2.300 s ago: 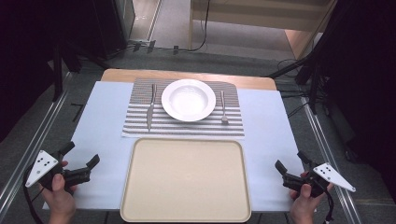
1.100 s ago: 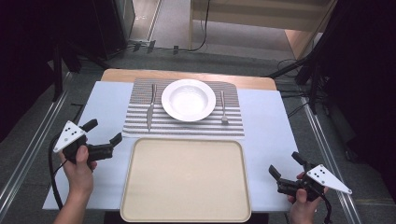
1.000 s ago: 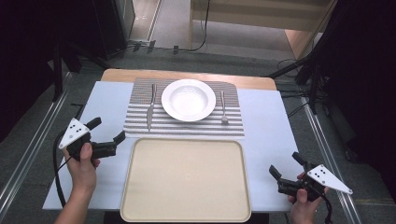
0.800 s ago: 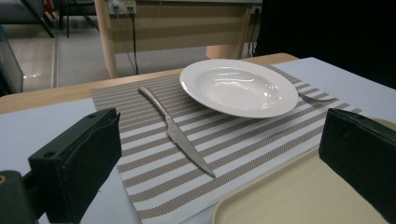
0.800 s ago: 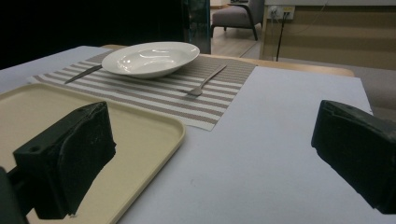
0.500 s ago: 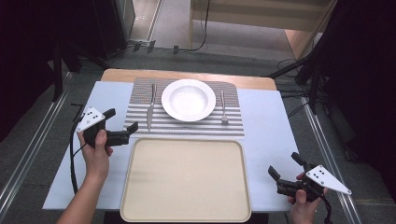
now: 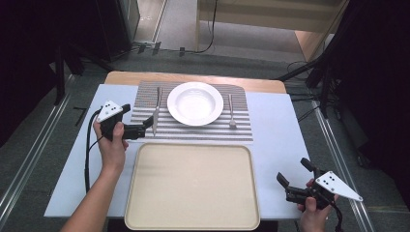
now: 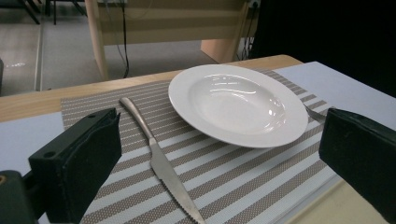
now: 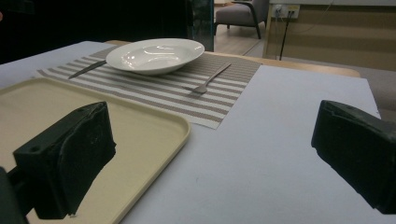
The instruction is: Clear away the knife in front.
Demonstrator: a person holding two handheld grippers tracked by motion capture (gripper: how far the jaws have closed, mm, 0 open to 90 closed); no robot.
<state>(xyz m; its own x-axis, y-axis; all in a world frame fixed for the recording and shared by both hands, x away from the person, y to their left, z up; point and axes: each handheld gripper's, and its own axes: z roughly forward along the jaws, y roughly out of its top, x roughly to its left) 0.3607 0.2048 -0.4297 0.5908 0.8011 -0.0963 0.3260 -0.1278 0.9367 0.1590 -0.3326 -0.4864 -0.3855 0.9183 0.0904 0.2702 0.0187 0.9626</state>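
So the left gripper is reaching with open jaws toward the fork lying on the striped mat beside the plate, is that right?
Not quite: it is a knife, not a fork. The left gripper view shows its serrated blade between the open jaws of the left gripper, on the striped mat beside the plate. The fork lies on the plate's other side.

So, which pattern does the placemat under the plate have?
Brown and white stripes on the placemat, clearest in the left gripper view.

On the placemat (image 7: 193, 126) along the table's far edge, the knife (image 7: 155, 112) lies left of the plate (image 7: 195, 102), the fork (image 7: 231, 112) right; the tray (image 7: 192, 186) sits at the near edge.
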